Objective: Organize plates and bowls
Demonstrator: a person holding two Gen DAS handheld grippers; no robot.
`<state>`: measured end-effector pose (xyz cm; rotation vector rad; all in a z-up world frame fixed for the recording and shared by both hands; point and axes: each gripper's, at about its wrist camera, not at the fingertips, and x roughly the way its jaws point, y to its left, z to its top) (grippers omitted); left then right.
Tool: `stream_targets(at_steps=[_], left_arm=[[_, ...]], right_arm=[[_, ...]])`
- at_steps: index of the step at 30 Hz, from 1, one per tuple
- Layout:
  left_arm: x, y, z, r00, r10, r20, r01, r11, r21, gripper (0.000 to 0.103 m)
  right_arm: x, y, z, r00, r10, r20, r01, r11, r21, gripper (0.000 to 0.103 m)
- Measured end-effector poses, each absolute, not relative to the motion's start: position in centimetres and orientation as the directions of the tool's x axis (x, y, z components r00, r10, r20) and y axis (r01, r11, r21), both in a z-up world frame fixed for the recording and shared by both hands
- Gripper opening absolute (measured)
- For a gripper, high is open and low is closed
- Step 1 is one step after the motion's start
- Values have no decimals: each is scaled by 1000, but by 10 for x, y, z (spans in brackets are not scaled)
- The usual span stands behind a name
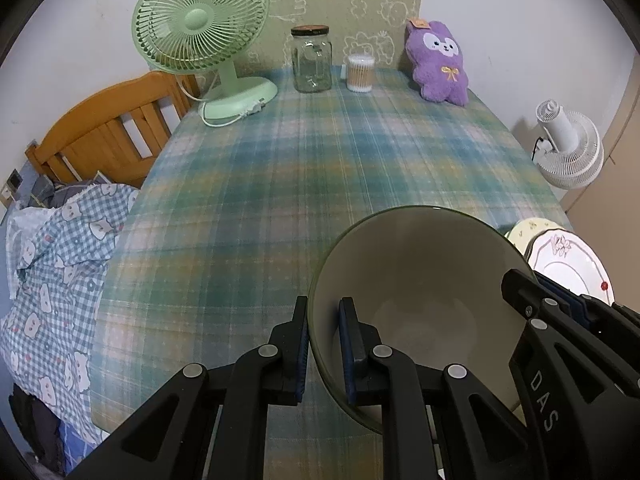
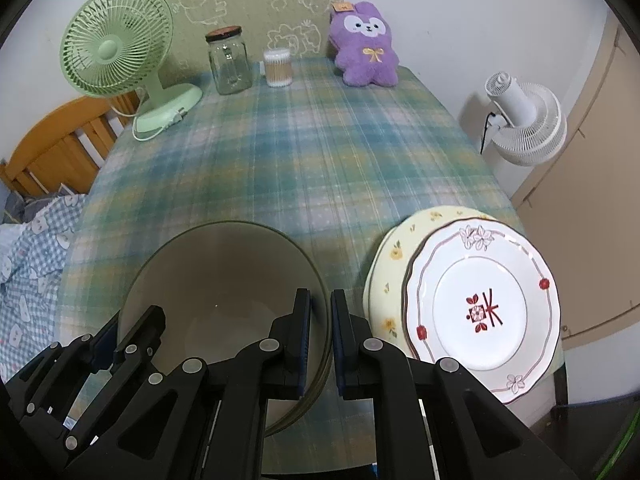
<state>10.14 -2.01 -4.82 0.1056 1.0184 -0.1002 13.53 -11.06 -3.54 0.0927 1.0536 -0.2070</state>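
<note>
A large bowl (image 1: 420, 280), dark green outside and beige inside, is at the table's near edge. My left gripper (image 1: 324, 348) is shut on its left rim, one finger outside and one inside. My right gripper (image 2: 320, 340) is shut on its right rim in the same way; the bowl also shows in the right wrist view (image 2: 224, 280). To the right of the bowl, a white plate with red flowers (image 2: 480, 304) lies on top of a pale yellow plate (image 2: 394, 248). Whether the bowl touches the table I cannot tell.
The table has a plaid cloth (image 2: 300, 160). At its far end stand a green fan (image 2: 120, 60), a glass jar (image 2: 229, 62), a cotton swab box (image 2: 277, 67) and a purple plush toy (image 2: 366, 50). A wooden chair (image 1: 104, 132) is left, a white fan (image 2: 524, 120) right.
</note>
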Motion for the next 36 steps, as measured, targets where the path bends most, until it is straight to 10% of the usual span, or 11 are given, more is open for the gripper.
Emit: stream_targets(at_steps=[16, 26, 32, 36], left_arm=[[98, -20, -53, 521, -33, -853, 147, 988, 52, 11], [98, -25, -50, 519, -40, -854, 182, 981, 64, 32], [103, -26, -48, 509, -83, -857, 209, 978, 30, 49], [107, -26, -49, 501, -120, -857, 231, 973, -1, 59]], right_arm=[[130, -113, -43, 451, -113, -885, 233, 973, -6, 13], [130, -115, -41, 448, -89, -889, 201, 980, 4, 14], [134, -117, -36, 468, -45, -883, 176, 983, 43, 57], [139, -118, -37, 467, -40, -883, 169, 985, 44, 57]])
